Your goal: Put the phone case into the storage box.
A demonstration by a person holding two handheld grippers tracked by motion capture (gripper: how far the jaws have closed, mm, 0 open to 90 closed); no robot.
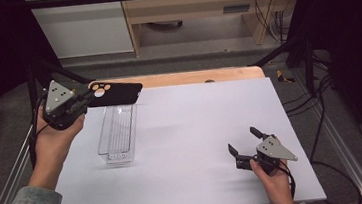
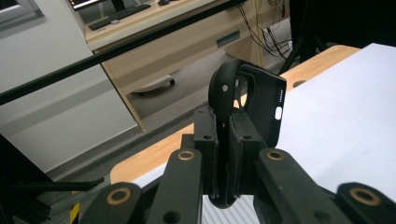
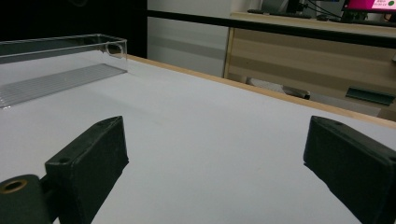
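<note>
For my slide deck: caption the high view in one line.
Left gripper holds a black phone case above a clear tray; right gripper rests open on the white table.

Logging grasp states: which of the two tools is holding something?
The left tool, raised above the clear tray, is shut on the black phone case. The right tool is open, low over the table.
</note>
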